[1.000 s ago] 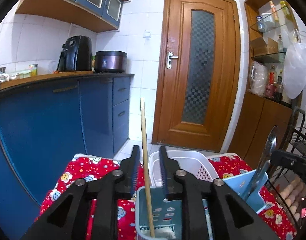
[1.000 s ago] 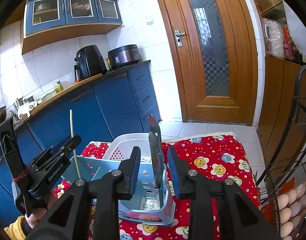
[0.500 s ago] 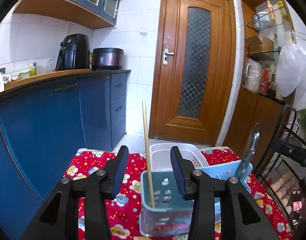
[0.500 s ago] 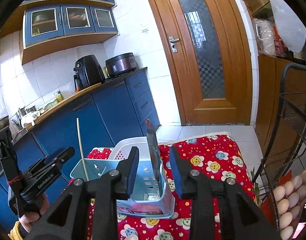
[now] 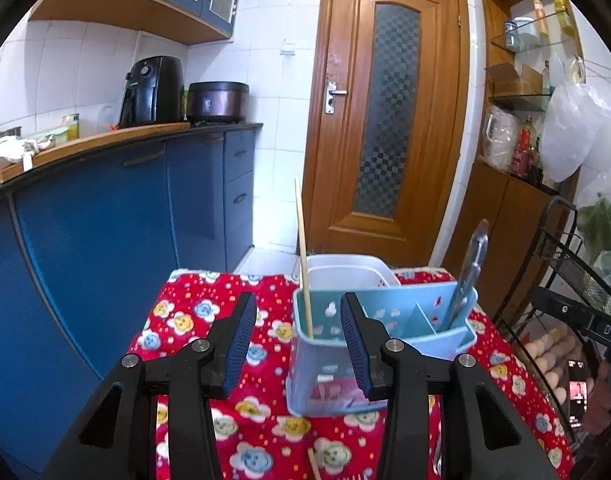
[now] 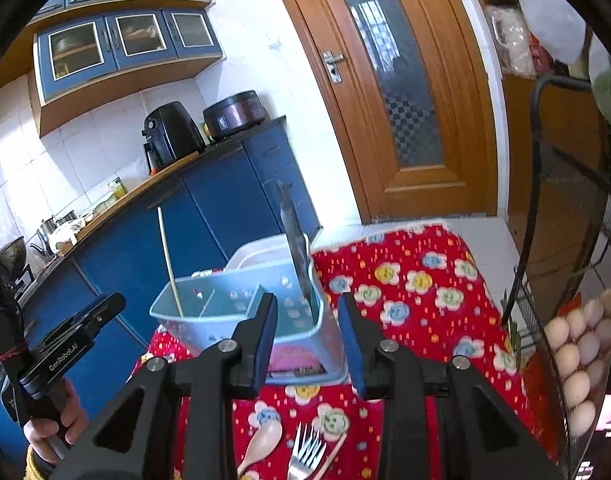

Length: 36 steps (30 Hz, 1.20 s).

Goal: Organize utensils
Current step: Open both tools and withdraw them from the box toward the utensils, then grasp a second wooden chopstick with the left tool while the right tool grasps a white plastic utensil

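Hovering level, both tongs (image 5: 294, 344) (image 6: 307, 334) gape before the blue caddy (image 5: 385, 344).

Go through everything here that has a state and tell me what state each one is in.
left gripper: open, holding nothing
right gripper: open, holding nothing
chopstick: upright in the blue caddy's end compartment
knife: standing in the opposite end compartment
blue caddy: upright on the tablecloth
fork: lying on the tablecloth
door: closed

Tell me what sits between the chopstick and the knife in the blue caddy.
In the right wrist view, only the caddy's divider walls and an unfilled middle compartment separate the chopstick from the knife.
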Tool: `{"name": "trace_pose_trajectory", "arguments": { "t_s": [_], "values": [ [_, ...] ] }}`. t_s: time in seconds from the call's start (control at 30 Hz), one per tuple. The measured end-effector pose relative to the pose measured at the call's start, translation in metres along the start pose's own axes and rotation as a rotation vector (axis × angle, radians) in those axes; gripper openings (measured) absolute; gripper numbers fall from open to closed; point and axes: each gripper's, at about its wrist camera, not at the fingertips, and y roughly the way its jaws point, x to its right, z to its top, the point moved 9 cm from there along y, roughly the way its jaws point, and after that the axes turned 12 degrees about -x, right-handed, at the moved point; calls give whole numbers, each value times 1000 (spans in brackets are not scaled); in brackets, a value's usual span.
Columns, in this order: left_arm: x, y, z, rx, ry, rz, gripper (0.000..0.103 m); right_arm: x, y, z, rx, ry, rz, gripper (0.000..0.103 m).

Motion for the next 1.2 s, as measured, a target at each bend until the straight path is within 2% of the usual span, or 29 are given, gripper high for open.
{"name": "trace_pose_trajectory", "arguments": {
  "t_s": [0.47, 0.8, 1.2],
  "values": [
    [-6, -2, -53, -140, 2, -18, 45, 10, 18, -59, -158, 50, -11, 34],
    [-11, 13, -81, -228, -8, -22, 45, 17, 43, -96, -295, 80, -38, 34],
    [-11, 44, -113, -359, -14, -46, 45, 22, 64, -122, -419, 100, -40, 34]
  ]
}}
